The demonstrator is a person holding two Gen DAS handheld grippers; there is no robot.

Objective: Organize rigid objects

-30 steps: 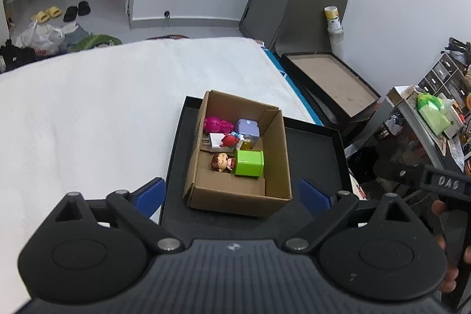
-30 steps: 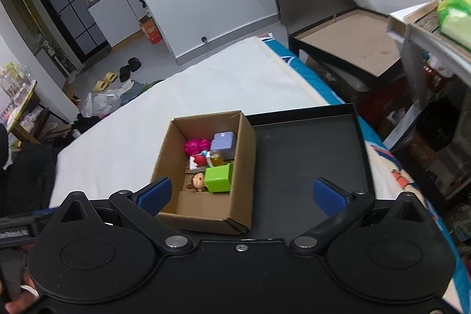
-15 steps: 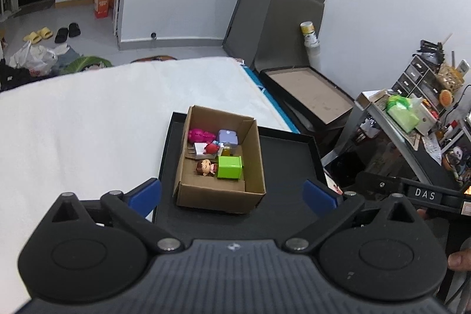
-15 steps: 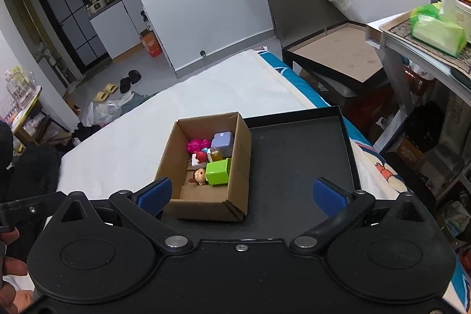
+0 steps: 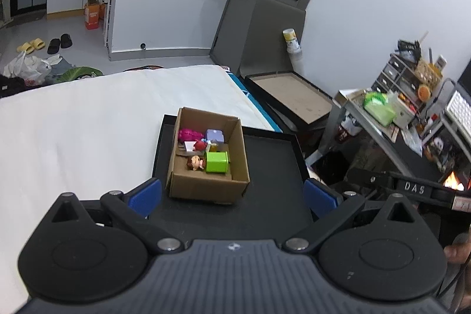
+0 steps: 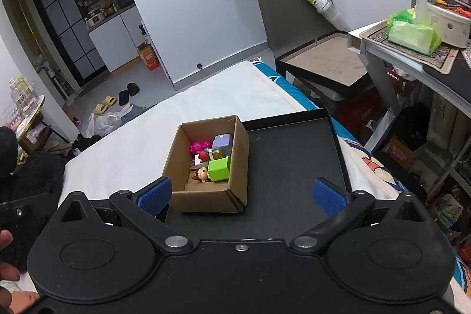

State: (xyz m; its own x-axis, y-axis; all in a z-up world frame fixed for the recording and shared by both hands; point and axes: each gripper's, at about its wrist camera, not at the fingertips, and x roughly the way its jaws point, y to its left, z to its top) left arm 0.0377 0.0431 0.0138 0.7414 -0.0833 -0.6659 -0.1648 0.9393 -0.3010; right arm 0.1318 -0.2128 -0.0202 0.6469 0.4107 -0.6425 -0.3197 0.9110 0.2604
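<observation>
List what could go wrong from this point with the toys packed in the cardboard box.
1. The cardboard box sits at the left side of the black tray; a nudge might slide it over the rim onto the white mattress.
2. The green block, doll figure and purple cube lie crowded together, so grabbing one may drag its neighbours.
3. Both the left gripper and right gripper are open and empty; reaching together risks collision.

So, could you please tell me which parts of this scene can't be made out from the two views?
- Cardboard box floor, both views: the near wall and the toys hide part of it.
- Small toys between the red toy and the green block: too small to identify.
- Black tray near edge: behind the open right gripper; likewise behind the open left gripper.
</observation>
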